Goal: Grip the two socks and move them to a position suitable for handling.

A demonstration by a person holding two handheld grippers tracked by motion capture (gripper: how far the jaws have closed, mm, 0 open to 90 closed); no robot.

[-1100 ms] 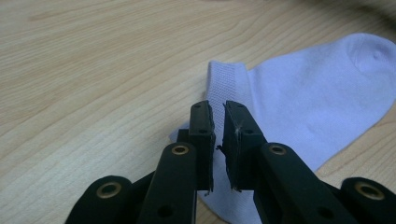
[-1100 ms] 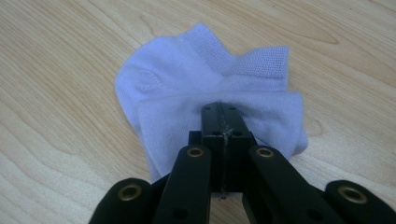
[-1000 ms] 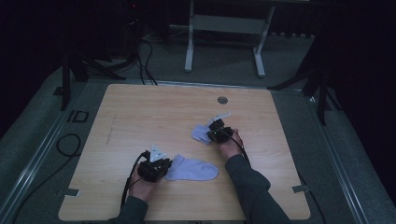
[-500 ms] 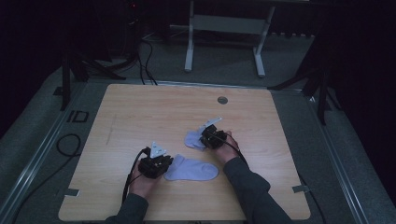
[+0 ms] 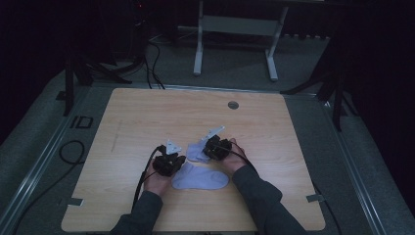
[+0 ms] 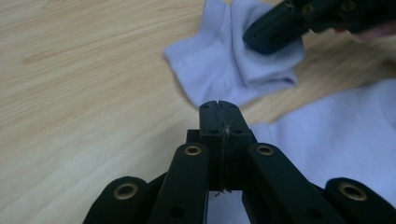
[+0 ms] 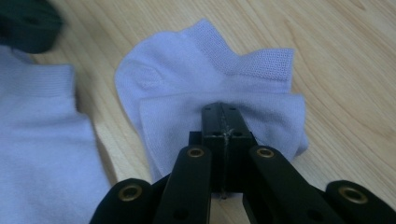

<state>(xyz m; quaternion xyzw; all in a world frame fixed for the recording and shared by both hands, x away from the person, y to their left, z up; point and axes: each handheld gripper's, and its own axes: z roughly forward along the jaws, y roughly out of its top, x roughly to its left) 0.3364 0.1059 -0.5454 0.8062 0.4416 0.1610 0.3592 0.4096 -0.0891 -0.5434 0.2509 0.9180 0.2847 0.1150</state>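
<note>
Two pale lilac socks lie on the wooden table [image 5: 137,127]. The flat sock [image 5: 200,177] [image 6: 336,135] [image 7: 42,130] lies in front of the person. My left gripper [image 5: 178,159] [image 6: 219,105] hovers at its cuff end; its jaws have just been closing and now meet, with nothing visible between them. The smaller folded sock [image 5: 195,152] [image 6: 219,65] [image 7: 187,70] lies just beyond. My right gripper [image 5: 204,151] [image 7: 222,108] is shut on its turned-over layer, and its tip [image 6: 254,39] rests on that sock.
A round grommet [image 5: 233,105] sits near the table's far edge. A white frame leg [image 5: 197,49] stands on the floor beyond. Cables [image 5: 73,152] run along the left side. Bare wood spreads to the left, right and far side of the socks.
My right gripper has slid left and nearer with the folded sock, which now lies close to the flat sock. My left gripper has shifted a little away from the person. The flat sock has stayed put.
</note>
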